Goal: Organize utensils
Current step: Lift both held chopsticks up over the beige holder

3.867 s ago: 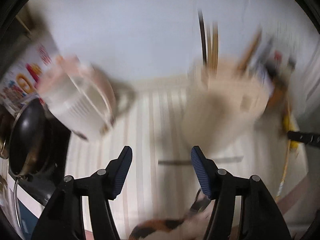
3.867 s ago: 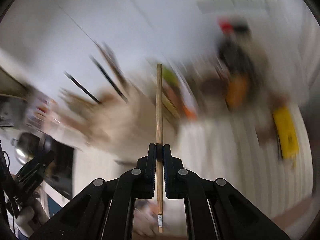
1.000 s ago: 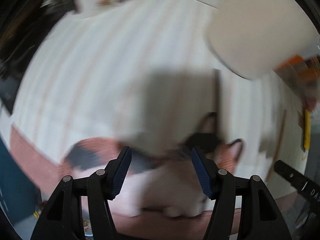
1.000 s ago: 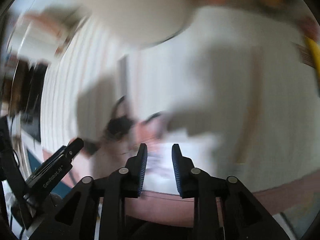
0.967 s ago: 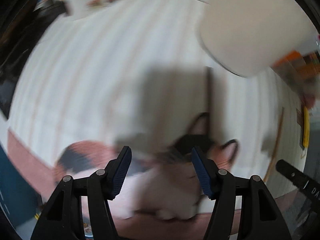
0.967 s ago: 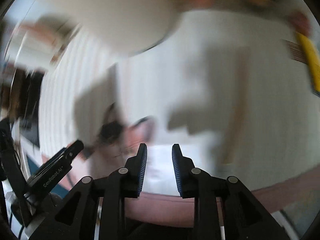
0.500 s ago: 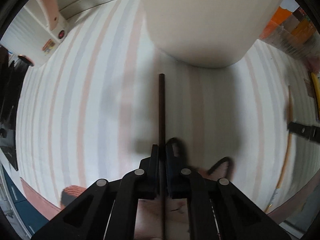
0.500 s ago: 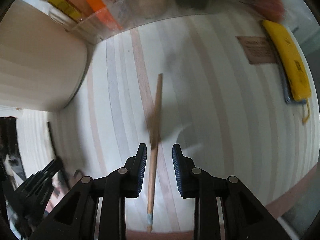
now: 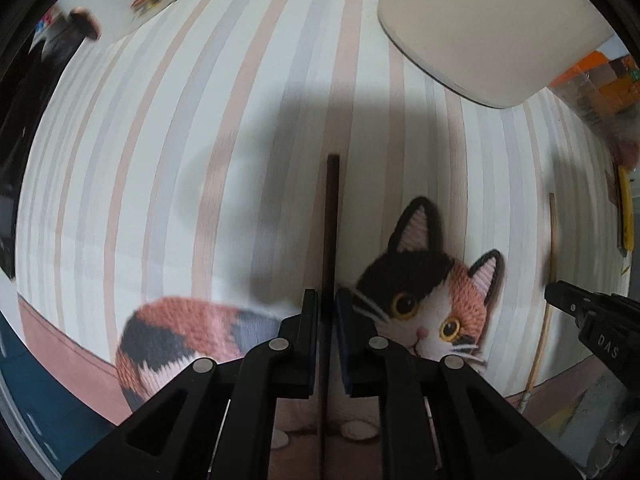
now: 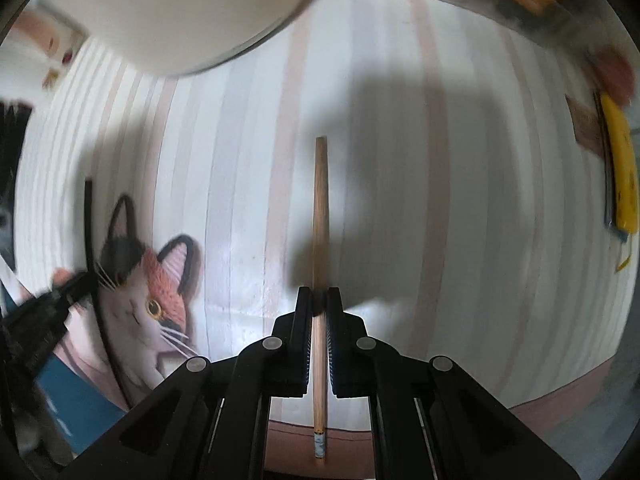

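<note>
Half a second back the right jaws stood open around the wood chopstick lying aslant on the cloth; they had just been closing, and the stick now ran straight up the middle of the frame between them. Left jaws were already pinched on the dark stick then; the cat print has come into view beneath it.

Left gripper [image 9: 328, 308]: jaws closed on the black chopstick [image 9: 331, 216], which ran from frame centre down through the pads to the bottom edge. Gripped near mid-length, probably so it balances for the carry.

Right gripper [image 10: 319, 308]: jaws closed on the wood chopstick [image 10: 320, 208], its printed end showing low in the frame below the pads. In the left view the same stick appeared at the far right edge.

Both pointed down over the striped cloth [image 9: 200, 160] on the table. Cat print [image 9: 432, 300] lay lower right in the left view.

Beige holder [image 9: 492, 20] sat at the upper right there, upper left in the right view. Likely destination for both sticks; each held lengthwise, which should suit dropping end-first into it.
</note>
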Demonstrator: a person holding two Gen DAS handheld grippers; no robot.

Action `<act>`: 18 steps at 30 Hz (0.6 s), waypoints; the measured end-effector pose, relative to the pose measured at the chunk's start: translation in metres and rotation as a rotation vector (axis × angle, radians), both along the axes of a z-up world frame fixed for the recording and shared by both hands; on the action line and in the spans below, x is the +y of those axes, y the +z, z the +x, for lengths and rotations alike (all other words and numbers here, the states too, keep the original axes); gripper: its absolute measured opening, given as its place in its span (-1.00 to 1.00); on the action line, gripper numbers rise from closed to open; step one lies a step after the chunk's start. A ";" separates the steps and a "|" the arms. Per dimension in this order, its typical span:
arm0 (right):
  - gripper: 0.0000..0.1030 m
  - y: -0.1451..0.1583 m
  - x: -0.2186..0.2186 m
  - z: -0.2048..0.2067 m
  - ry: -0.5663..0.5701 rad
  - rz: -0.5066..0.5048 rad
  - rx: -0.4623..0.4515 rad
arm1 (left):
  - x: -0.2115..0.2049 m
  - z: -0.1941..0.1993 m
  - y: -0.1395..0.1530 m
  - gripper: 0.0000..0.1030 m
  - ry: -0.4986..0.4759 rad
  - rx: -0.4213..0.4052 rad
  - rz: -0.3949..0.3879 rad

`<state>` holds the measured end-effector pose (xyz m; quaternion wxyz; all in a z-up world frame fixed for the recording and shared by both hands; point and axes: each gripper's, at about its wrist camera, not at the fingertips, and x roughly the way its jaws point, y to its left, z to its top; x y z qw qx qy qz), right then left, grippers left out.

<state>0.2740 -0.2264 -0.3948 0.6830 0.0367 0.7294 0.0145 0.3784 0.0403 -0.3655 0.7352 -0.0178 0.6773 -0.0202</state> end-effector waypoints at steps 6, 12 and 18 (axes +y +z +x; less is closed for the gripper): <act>-0.85 -0.008 0.027 0.013 0.031 -0.032 0.034 | 0.008 0.010 -0.004 -0.91 -0.026 -0.052 0.055; -0.87 -0.004 0.021 0.017 -0.070 0.011 -0.044 | -0.016 0.003 0.014 -0.92 -0.029 -0.138 0.057; -0.87 0.055 0.007 -0.002 -0.108 0.053 -0.206 | -0.023 -0.018 0.077 -0.93 -0.048 -0.291 0.021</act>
